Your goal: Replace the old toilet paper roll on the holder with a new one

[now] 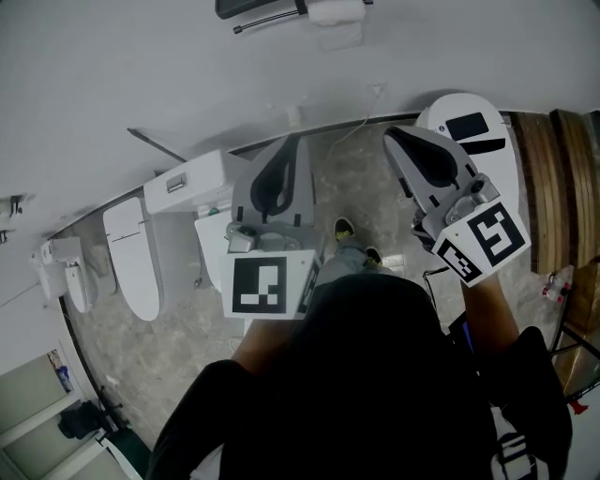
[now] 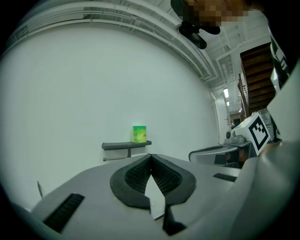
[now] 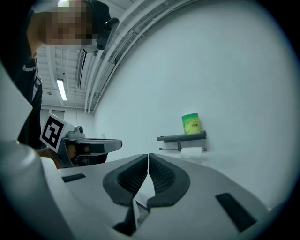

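Observation:
A dark wall holder [image 1: 258, 9] carries a white toilet paper roll [image 1: 336, 11] at the top of the head view. In the right gripper view the roll [image 3: 192, 152] hangs on a rod under a grey shelf [image 3: 183, 137], and a green pack [image 3: 191, 123] stands on that shelf. The left gripper view shows the shelf [image 2: 126, 146] and the green pack [image 2: 139, 134]; the roll is hidden there. My left gripper [image 1: 289, 145] [image 2: 150, 155] and right gripper [image 1: 394, 139] [image 3: 148, 154] both point at the wall, well short of the holder. Both are shut and hold nothing.
A white toilet [image 1: 131, 258] stands at the left, with a white cabinet or tank [image 1: 202, 183] beside it. A rounded white unit [image 1: 469, 122] sits against the wall at the right, next to wooden steps [image 1: 562, 187]. The person's shoes [image 1: 352, 239] show on the tiled floor.

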`<state>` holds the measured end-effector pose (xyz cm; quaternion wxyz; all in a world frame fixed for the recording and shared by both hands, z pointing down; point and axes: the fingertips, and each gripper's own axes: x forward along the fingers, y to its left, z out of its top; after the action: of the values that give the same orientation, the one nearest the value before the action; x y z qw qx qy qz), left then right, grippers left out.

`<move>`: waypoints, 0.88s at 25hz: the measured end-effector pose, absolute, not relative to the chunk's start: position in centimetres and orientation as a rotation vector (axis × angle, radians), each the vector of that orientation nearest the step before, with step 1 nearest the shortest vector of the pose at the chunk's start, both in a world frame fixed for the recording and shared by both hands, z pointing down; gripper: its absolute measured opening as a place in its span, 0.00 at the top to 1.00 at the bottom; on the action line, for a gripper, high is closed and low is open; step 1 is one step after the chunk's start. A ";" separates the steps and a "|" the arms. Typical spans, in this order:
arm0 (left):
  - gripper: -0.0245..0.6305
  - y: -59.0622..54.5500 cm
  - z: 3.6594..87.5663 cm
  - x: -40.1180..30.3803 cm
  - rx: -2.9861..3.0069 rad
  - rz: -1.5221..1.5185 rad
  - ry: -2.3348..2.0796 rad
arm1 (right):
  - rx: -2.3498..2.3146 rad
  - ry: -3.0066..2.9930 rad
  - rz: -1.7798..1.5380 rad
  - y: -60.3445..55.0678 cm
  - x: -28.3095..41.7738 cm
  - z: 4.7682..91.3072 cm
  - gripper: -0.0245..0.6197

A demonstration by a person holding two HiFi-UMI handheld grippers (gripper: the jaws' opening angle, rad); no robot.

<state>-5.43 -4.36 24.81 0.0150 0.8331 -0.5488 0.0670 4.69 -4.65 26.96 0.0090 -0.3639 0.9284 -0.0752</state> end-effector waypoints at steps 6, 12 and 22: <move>0.93 -7.1 24.5 -8.1 2.593 0.190 -1.706 | -1.150 2.924 -0.173 -7.8 2.5 25.9 0.93; 0.93 -9.0 24.9 -10.4 2.602 0.162 -1.681 | -1.180 2.959 -0.117 -9.7 1.6 25.3 0.93; 0.93 -11.6 25.8 -12.7 2.604 0.143 -1.640 | -1.284 2.935 -0.109 -12.4 0.8 25.1 0.93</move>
<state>-12.69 -11.63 25.80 0.0306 0.8448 -0.5321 0.0465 0.76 -12.35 25.06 -0.0317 -0.4003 0.9152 -0.0339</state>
